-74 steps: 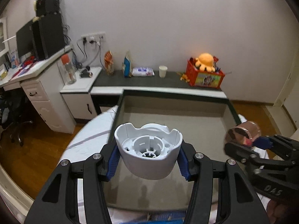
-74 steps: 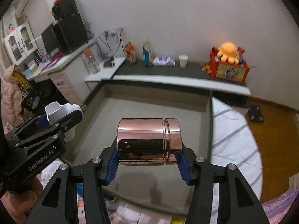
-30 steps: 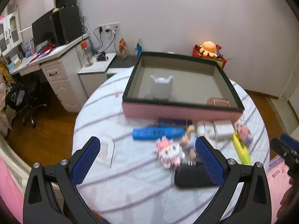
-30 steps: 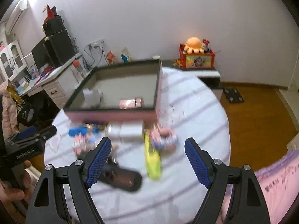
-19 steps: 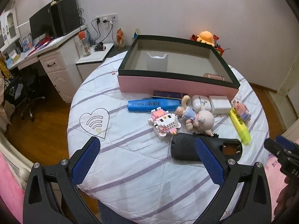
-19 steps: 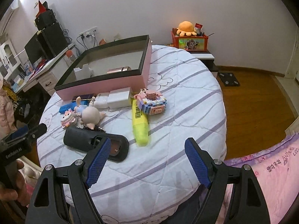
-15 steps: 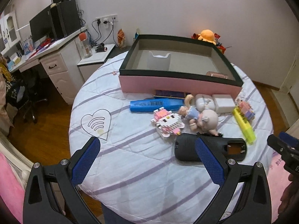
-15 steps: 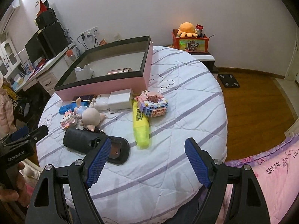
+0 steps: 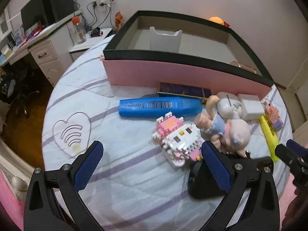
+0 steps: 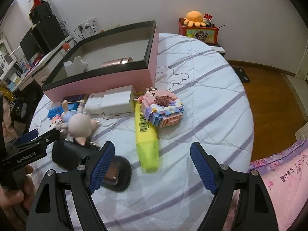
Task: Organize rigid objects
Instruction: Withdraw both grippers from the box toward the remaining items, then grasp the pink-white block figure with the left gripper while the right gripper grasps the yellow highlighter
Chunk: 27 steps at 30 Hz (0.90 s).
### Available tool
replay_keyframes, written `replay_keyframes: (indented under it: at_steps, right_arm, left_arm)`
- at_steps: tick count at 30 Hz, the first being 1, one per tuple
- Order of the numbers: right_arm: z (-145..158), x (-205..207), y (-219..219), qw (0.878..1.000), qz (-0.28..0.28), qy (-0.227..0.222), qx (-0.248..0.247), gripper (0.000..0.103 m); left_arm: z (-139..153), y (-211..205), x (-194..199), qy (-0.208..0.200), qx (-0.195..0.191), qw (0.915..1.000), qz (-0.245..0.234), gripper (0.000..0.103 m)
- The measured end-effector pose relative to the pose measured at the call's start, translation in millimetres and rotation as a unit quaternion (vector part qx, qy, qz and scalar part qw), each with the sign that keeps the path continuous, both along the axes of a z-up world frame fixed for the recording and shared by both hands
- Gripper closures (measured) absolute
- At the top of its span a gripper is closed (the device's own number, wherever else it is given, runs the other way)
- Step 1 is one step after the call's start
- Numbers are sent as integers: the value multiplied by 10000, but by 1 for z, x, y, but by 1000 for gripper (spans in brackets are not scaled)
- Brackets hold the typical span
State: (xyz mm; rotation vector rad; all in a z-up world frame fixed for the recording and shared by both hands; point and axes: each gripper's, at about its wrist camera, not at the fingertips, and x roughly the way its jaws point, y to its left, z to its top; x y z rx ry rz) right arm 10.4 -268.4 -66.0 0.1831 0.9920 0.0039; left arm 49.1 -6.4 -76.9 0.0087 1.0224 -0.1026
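A pink box with a black rim (image 9: 181,71) (image 10: 107,82) holds a white cup (image 9: 165,39) (image 10: 74,67) and a copper tin (image 10: 117,61). In front of it lie a blue marker (image 9: 159,106), a pink-and-white brick cat (image 9: 179,136), a pig doll (image 9: 229,125) (image 10: 79,123), white chargers (image 10: 117,100), a yellow marker (image 10: 146,134), a pastel brick model (image 10: 163,109) and a black case (image 10: 77,156) (image 9: 204,181). My left gripper (image 9: 152,161) is open, low over the cloth before the brick cat. My right gripper (image 10: 152,163) is open over the yellow marker's near end.
The round table has a white cloth with purple stripes (image 10: 202,88). A desk with a monitor (image 9: 38,13) stands left. A red box with an orange plush (image 10: 196,27) sits behind. A pink blanket (image 10: 284,173) lies at the right. A flat purple box (image 9: 182,91) leans by the pink box.
Both grippers let go of the cup and tin in the box, pulled back open, and have now come down closer to the toys on the table.
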Motion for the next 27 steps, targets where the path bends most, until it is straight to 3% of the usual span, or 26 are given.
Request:
replay_keyframes:
  at_steps: [7,10,13,17,18,21,27]
  right_arm:
    - [-17,17,8,9998,72,127,-138,22]
    - [-19,20,12,9990,74,87,-423,36]
    - [-18,20,15,9980,127,66,-614,52]
    - [-16,15,20,9971,229,23,-719,73]
    - [-15,14,21,9970,250,22,-731,73]
    - [-15,11,22,9968,268,1,-756,74]
    - [-13,7,18,9981,273,6,-552,76]
  left_arm:
    - [-14,-6,16,2,67,10000,-17,1]
    - [-15,-6,18,-92,50,9999,-44,2]
    - [-13,-3,18,-205,17,9998,-58,12]
    - [-10,7,14,-343,-63,9994,-24,40]
    - [-9,10,12,-360,-75,9993,-17,47]
    - [-7,19,9,-362,-263,9990,11,48]
    - [-4,20,-2,-376,-236,9990,-4,49]
